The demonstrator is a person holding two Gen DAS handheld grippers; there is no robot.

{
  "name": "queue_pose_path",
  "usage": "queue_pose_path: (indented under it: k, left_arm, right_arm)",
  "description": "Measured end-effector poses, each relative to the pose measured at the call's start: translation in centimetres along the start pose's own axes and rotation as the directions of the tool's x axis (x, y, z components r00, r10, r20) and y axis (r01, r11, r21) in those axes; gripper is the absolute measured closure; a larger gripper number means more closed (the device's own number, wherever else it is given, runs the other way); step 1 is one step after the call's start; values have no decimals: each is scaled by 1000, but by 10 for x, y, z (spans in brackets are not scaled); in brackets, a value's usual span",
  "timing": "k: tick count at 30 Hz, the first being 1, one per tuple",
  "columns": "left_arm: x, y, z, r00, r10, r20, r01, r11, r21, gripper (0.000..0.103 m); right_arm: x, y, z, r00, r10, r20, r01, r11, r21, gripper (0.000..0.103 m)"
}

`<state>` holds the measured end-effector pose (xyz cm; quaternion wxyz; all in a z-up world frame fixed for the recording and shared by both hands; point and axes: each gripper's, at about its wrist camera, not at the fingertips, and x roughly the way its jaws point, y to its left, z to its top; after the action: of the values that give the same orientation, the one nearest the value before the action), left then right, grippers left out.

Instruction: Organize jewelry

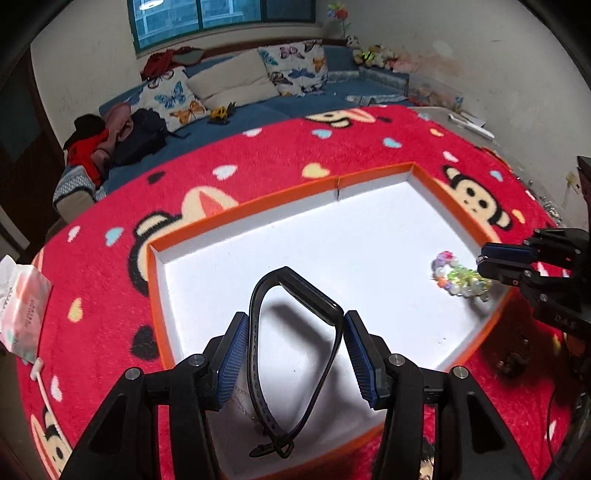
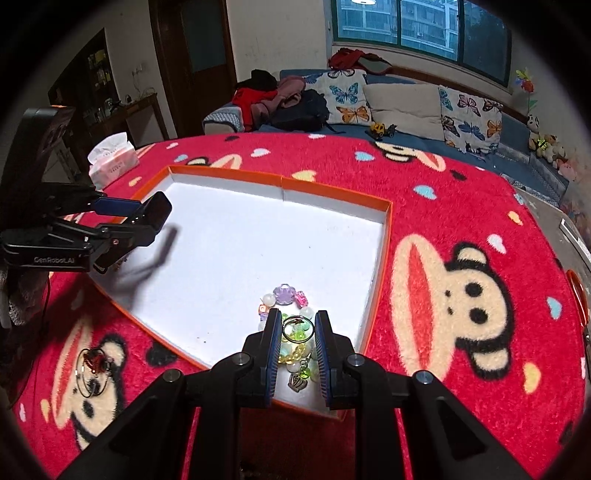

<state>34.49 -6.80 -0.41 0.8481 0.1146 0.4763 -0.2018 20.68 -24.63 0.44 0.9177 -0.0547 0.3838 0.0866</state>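
The left tongs [image 1: 291,354] grip a black wristband [image 1: 295,332] above the left side of the orange-rimmed white tray [image 1: 373,176]. At the right, the right tongs [image 2: 297,350] pinch a thin ring [image 2: 297,329] above the beaded bracelet [image 1: 460,275] in the tray.

Both views are brightly lit from above by indoor light. The white floor of the orange-rimmed tray [image 1: 369,236] glares almost to blankness, washing out its texture. A ceiling lamp reflects in the dark window [image 2: 421,26]. The black band [image 1: 295,332] casts a soft grey shadow on the tray floor, and in the right wrist view a smeared dark shadow falls near the tray's left edge. Fisheye distortion bends the red blanket [image 2: 461,206] into a dome, with black vignetting at all corners. The room's far left, by the door, is dim. Focus is fairly sharp centrally, softer toward the edges.
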Motion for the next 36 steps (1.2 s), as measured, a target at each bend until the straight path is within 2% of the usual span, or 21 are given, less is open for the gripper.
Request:
queue_pose_path:
  k: [6, 14, 20, 22, 24, 26, 31, 36]
  left_arm:
    - [19, -2, 3, 1000, 5, -27, -5, 1000, -11, 45]
    - [22, -6, 2, 1000, 2, -27, -2, 1000, -16, 38]
    - [5, -8, 1, 1000, 2, 7, -2, 1000, -19, 36]
    - [-4, -10, 0, 1000, 5, 22, -4, 1000, -16, 36]
    - [-14, -11, -3, 999, 12, 36, -11, 1000, -16, 36]
    - [-24, -12, -8, 999, 8, 46, -8, 1000, -16, 36]
    - [-51, -20, -30, 998, -2, 63, 3, 1000, -14, 36]
    - [-73, -34, -65, 998, -38, 53, 39, 999, -18, 36]
  right_arm:
    - [8, -2, -2, 1000, -10, -15, 10, 1000, -2, 82]
    - [8, -4, -2, 1000, -8, -13, 9, 1000, 4, 82]
    - [5, -2, -1, 1000, -14, -8, 14, 1000, -8, 80]
    - [-1, 0, -1, 1000, -16, 1, 16, 1000, -10, 77]
    - [-7, 1, -1, 1000, -14, 7, 14, 1000, -11, 68]
    - [-13, 4, -1, 1000, -16, 18, 16, 1000, -18, 64]
    - [-31, 10, -8, 999, -10, 37, 12, 999, -30, 60]
    - [-46, 15, -19, 999, -9, 50, 11, 999, -31, 56]
